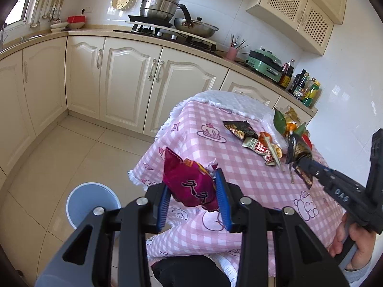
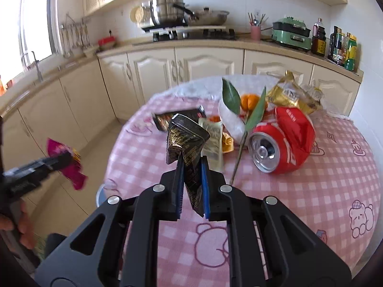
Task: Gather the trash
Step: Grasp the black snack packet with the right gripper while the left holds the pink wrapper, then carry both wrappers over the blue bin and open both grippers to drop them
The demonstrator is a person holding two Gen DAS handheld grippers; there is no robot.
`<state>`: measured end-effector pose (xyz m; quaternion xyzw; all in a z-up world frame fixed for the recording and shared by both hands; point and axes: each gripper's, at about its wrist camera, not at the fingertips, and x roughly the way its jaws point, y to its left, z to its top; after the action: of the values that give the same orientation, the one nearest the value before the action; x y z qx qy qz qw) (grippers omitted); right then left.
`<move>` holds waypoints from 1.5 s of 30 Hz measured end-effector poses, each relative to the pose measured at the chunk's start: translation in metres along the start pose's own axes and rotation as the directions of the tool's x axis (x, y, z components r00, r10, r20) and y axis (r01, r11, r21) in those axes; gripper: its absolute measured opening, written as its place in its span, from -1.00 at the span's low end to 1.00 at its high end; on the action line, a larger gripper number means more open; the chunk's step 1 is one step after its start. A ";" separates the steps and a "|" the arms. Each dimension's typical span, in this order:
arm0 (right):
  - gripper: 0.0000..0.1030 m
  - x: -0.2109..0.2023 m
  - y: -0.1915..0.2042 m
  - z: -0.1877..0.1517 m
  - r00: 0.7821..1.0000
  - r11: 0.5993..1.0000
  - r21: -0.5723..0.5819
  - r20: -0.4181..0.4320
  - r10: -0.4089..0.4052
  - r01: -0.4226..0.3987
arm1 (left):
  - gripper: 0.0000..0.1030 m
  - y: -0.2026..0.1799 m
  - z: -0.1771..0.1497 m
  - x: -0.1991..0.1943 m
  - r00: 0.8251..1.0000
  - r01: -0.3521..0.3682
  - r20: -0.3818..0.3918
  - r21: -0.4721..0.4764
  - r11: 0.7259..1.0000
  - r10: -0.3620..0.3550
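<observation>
Gripping a crumpled magenta snack bag [image 1: 191,186] between its blue pads, the left hand-held gripper [image 1: 194,197] hangs off the counter's [image 1: 239,167] edge, a pale blue bin [image 1: 92,201] on the floor at its 8 o'clock. Right hand-held gripper [image 2: 192,186] pinches a black-and-gold wrapper [image 2: 185,143], lifted clear of the pink checked cloth. Crushed red can [image 2: 284,143] lies at 2 o'clock from it, leafy twig [image 2: 253,117] and gold wrapper [image 2: 292,95] beyond.

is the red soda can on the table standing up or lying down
Lying down. The red can rests on its side on the pink checked tablecloth, crushed, its silver top facing the right wrist camera.
</observation>
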<state>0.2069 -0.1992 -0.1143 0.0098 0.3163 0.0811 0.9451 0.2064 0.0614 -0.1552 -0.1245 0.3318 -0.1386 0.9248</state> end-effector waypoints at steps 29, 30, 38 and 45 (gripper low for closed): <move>-0.74 0.311 0.262 -0.098 0.804 0.928 -0.041 -0.514 0.299 -0.371 | -0.33 0.279 -0.069 0.132 0.907 -0.345 -0.351 -0.296 0.891 0.235; -0.74 0.319 0.263 -0.101 0.798 0.929 -0.033 -0.524 0.298 -0.369 | -0.33 0.286 -0.071 0.141 0.905 -0.344 -0.358 -0.303 0.889 0.228; -0.74 0.372 0.275 -0.132 0.763 0.944 -0.001 -0.588 0.268 -0.331 | 0.13 0.328 -0.085 0.190 0.918 -0.301 -0.365 -0.393 0.869 0.153; -0.74 0.391 0.284 -0.149 0.735 0.947 0.019 -0.625 0.263 -0.322 | 0.15 0.353 -0.103 0.200 0.887 -0.370 -0.426 -0.421 0.828 0.180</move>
<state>0.3835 0.1390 -0.4470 -0.0104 0.5994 0.2414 0.7631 0.3485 0.3079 -0.4620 -0.2770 0.5377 0.0666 0.7935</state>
